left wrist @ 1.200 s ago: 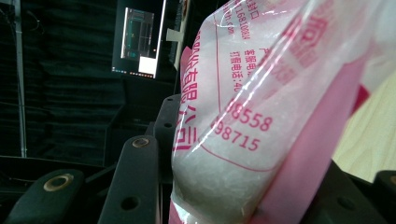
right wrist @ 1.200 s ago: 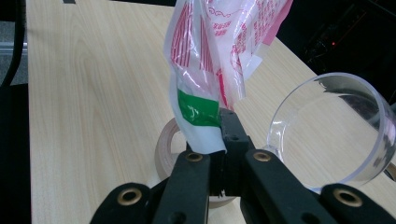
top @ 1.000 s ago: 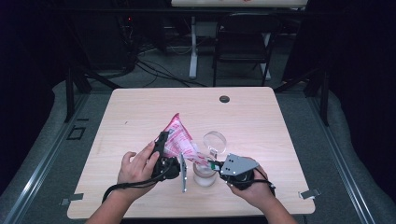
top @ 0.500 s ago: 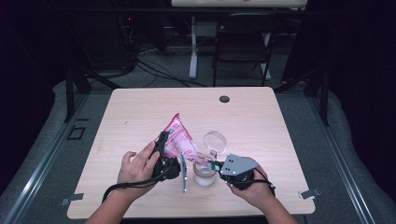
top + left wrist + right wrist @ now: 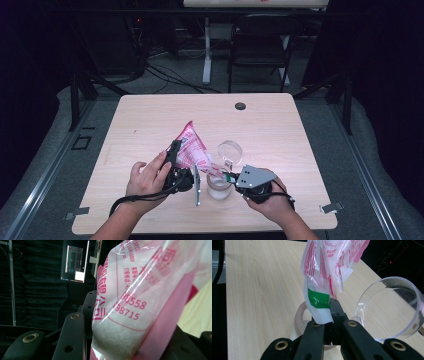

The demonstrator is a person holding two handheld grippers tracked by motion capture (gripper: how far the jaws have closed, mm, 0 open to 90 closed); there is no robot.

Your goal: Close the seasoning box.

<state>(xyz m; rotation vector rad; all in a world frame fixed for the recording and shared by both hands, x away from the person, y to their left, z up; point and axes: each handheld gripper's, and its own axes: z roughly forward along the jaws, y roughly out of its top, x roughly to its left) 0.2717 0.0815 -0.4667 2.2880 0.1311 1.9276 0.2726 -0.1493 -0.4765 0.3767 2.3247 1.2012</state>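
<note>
A glossy clear plastic bag [image 5: 192, 150] printed in pink and red, with white granular contents packed into its lower end, hangs tilted above the near middle of the pale wood-grain surface [image 5: 150, 120]. The left gripper [image 5: 176, 170] has its black jaws pressed against the bag's full, bulging end, which the left gripper view shows wedged between them. The right gripper [image 5: 226, 176] pinches the bag's opposite corner; in the right gripper view its jaws are closed on a flat white tip of film just below a green printed band. Directly under that pinched corner stands a small clear jar [image 5: 219, 186] with a round mouth, its contents too faint to tell. Just beyond the jar, on the far right side of it, a transparent round lid or cup [image 5: 230, 151] lies tipped on its side, smooth-walled. A flat grey metal piece [image 5: 197, 185] stands just left of the jar. A small dark round grommet [image 5: 240, 106] sits in the surface near the far edge, well apart from the rest.
</note>
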